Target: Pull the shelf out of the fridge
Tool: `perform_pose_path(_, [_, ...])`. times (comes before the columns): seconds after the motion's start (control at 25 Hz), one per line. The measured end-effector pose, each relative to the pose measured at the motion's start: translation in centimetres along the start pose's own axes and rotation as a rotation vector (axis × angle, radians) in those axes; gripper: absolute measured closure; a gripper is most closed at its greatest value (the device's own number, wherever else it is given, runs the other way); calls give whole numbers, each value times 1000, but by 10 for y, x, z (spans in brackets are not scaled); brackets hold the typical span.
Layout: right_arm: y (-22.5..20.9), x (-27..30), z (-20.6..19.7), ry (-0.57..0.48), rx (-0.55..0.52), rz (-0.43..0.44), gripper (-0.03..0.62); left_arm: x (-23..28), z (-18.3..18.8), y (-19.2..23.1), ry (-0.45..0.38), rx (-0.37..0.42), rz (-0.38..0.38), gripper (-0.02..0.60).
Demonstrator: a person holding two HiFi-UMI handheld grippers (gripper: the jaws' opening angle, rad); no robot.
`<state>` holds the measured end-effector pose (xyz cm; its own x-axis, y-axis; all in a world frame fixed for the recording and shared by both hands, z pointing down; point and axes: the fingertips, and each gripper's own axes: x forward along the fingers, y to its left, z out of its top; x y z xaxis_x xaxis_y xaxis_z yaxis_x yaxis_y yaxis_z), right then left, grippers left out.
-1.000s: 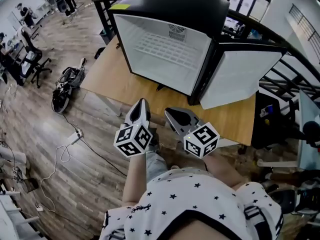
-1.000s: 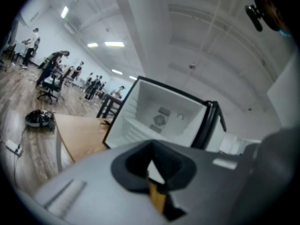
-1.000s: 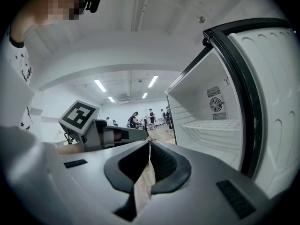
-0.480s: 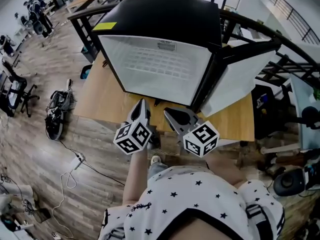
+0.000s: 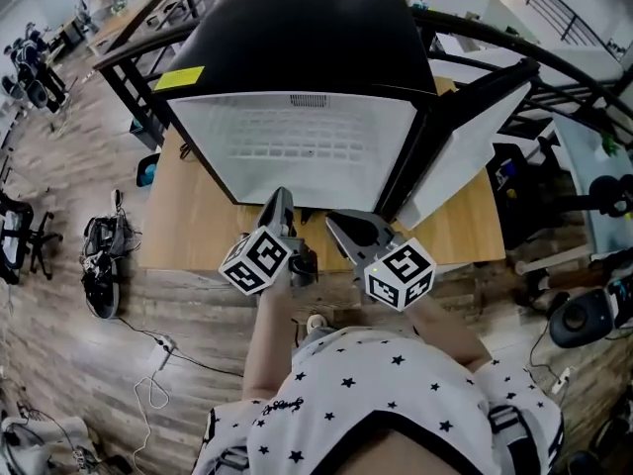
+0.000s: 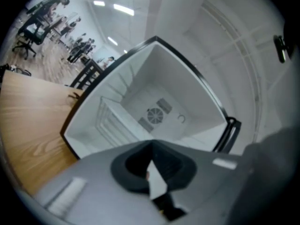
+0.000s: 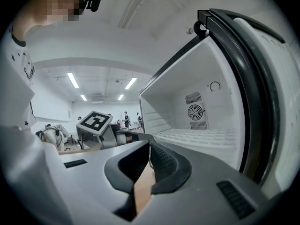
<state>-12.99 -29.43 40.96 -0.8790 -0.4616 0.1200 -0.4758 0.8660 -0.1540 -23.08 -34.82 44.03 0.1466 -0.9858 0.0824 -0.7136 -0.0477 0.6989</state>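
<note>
A black mini fridge stands on a wooden table, its door swung open to the right. Inside lies a white wire shelf, also seen in the left gripper view and the right gripper view. My left gripper is shut and empty, pointing at the fridge's open front just short of its lower edge. My right gripper hangs beside it to the right, jaws together, holding nothing. Both tips are outside the cavity, apart from the shelf.
The open door flanks my right gripper closely. A bag and cables lie on the wooden floor at the left. Black metal frames and equipment crowd the right side. Office chairs and people are far left.
Both grippers have moved closer to the fridge's open front, which now fills more of the head view. Their jaws stay together throughout.
</note>
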Motion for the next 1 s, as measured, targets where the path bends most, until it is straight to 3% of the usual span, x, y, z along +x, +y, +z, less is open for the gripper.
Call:
perform_pose_path(0.4, [-14, 4, -6, -14, 30, -143, 572, 46, -4, 11, 52, -208, -116, 571])
perform_pose_path(0.76, [-20, -3, -18, -16, 61, -256, 572, 80, -15, 21, 105, -401, -188, 388])
perform_pose_path(1.0, [-25, -14, -26, -6, 77, -321, 572, 105, -18, 24, 116, -466, -192, 371])
